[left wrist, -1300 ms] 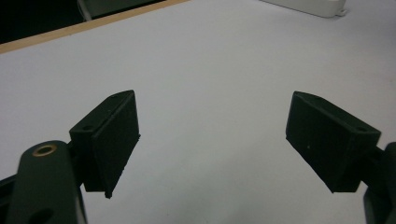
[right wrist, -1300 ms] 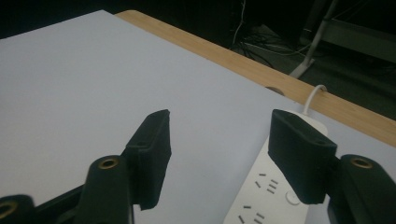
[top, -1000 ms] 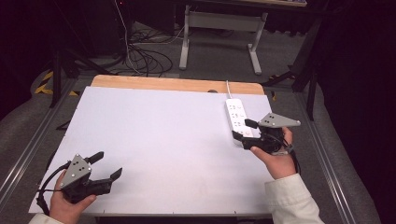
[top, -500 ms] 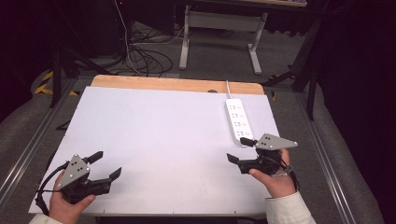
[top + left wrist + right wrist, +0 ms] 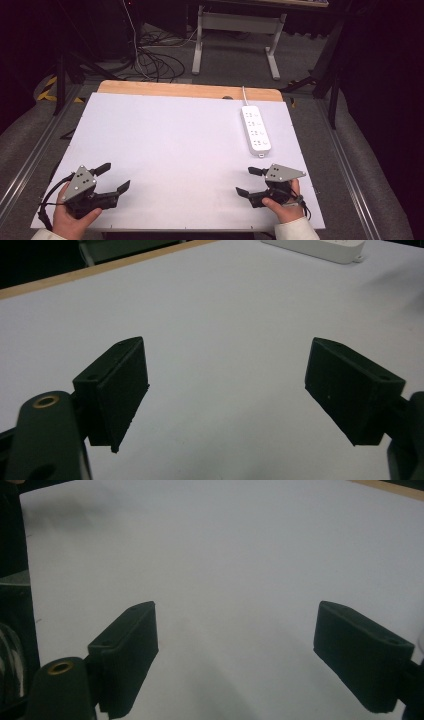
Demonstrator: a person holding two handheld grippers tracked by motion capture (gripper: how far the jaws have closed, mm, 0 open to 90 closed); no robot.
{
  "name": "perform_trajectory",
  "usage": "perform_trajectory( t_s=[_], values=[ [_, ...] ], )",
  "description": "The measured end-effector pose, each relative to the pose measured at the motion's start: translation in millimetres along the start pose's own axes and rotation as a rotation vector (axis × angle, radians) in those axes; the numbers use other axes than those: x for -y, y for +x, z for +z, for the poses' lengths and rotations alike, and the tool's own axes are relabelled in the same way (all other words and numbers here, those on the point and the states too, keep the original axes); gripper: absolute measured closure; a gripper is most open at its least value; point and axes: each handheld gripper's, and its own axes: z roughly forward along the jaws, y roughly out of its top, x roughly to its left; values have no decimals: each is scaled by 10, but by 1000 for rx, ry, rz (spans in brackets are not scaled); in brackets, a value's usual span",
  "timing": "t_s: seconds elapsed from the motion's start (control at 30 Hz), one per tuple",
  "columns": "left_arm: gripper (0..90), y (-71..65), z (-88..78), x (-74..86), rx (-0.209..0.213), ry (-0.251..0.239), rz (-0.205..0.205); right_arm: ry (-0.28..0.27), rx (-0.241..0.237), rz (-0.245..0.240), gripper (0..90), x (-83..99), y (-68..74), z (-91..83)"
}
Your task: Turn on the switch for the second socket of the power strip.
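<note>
White table sheet (image 5: 180,145) unmarked; power strip (image 5: 256,130) lettering unreadable. Left gripper (image 5: 116,176) jaws apart, empty; right gripper (image 5: 248,181) just opening, empty.

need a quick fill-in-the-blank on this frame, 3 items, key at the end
1. The white plastic power strip lies on the white table top near its far ____ corner.
2. The right tongs stand ____, nothing between the jaws.
3. The left tongs are held by a ____ at the near left corner.

Missing words: right; open; hand
</note>
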Motion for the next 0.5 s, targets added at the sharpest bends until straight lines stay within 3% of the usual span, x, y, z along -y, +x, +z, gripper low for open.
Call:
perform_trajectory(
  t_s=[0.1, 0.2, 0.33, 0.5],
  values=[
    [175, 3, 14, 17, 4, 5, -3, 6, 12, -9, 180, 98, 47, 28],
    [176, -7, 19, 29, -6, -11, 4, 46, 2, -6, 160, 182, 60, 59],
    [176, 3, 31, 45, -5, -9, 13, 69, -4, 20, 141, 201, 39, 74],
    [174, 38, 42, 63, 5, -7, -12, 58, -2, 68, 120, 212, -4, 46]
  ],
)
